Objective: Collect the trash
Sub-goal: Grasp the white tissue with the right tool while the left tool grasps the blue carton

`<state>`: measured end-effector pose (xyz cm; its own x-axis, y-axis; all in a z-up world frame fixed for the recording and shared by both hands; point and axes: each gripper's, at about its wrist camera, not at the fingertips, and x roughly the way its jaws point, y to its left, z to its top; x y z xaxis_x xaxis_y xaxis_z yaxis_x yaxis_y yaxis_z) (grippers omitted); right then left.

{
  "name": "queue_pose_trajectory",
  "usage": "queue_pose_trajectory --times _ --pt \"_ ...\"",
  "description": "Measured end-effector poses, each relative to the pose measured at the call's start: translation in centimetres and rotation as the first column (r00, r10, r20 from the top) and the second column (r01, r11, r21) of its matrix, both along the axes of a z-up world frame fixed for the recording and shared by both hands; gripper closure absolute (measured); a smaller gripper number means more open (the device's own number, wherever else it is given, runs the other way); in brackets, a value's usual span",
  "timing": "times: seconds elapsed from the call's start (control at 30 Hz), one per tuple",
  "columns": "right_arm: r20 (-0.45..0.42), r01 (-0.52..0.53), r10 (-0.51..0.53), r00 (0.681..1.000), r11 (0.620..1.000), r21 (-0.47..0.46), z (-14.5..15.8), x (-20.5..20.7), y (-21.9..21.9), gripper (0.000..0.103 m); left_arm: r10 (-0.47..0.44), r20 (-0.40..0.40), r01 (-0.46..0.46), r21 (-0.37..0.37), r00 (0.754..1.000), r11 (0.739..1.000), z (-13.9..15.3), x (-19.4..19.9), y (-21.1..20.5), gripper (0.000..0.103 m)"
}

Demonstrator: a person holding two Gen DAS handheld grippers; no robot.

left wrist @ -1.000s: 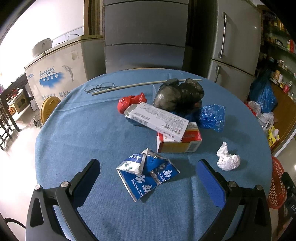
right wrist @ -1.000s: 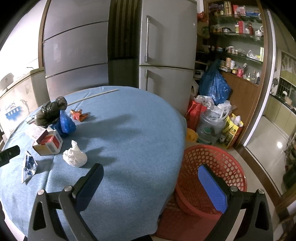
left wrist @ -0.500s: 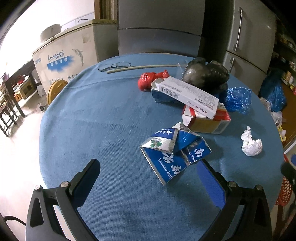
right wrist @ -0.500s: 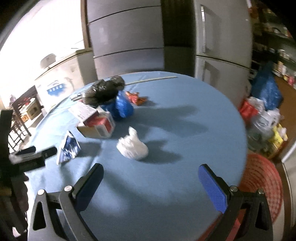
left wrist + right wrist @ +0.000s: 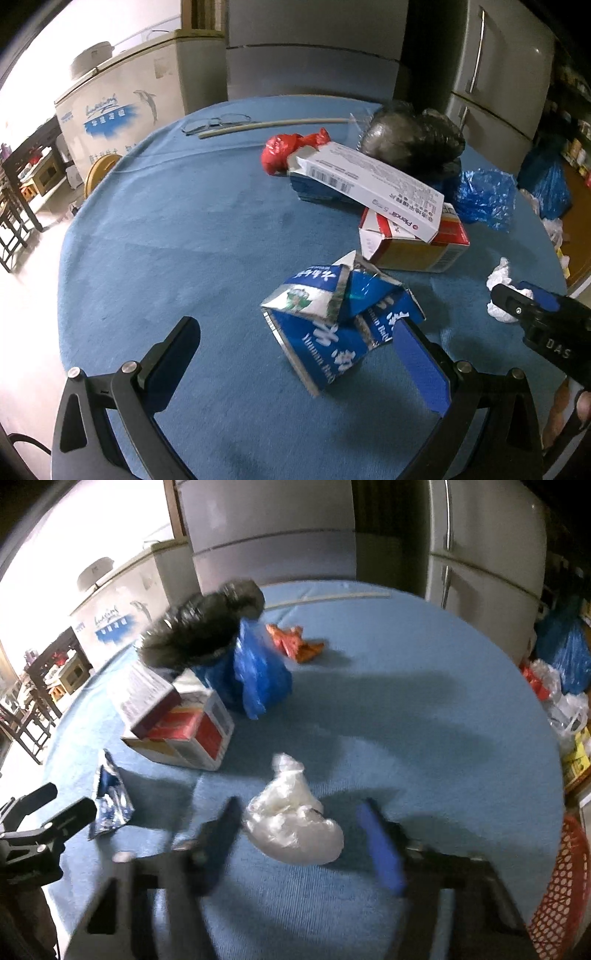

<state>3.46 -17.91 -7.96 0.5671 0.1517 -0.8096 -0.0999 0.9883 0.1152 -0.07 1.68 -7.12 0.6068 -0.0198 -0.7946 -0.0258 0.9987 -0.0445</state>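
Observation:
A crushed blue-and-white milk carton lies on the round blue table, between the tips of my open left gripper, nearer its right finger. A crumpled white wad lies between the fingers of my open right gripper, which are not closed on it. The wad and the right gripper's fingers also show in the left wrist view. The left gripper's fingers show at the carton in the right wrist view.
Behind lie a red-and-white box under a long white box, a black bag, a blue bag, a red bag, glasses and a stick. A red basket stands off the table's right edge.
Both grippers moved in over the table. The left came up to the milk carton. The right swung left from the basket, came down around the white wad, and its fingers narrowed.

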Motion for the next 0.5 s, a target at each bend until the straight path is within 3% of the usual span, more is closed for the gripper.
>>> queue_pose_trajectory --times 0.27,0.5 --pt "0.001 -0.001 0.001 1.0 1.0 0.023 -0.1 0.4 -0.7 0.053 -0.006 -0.018 0.005 -0.03 1.0 1.0 0.1 1.2 -0.6 0.0" --pt "0.007 -0.006 0.006 1.0 1.0 0.029 -0.2 -0.1 -0.5 0.053 -0.018 -0.041 0.019 0.016 0.999 1.0 -0.4 2.2 -1.9 0.0"
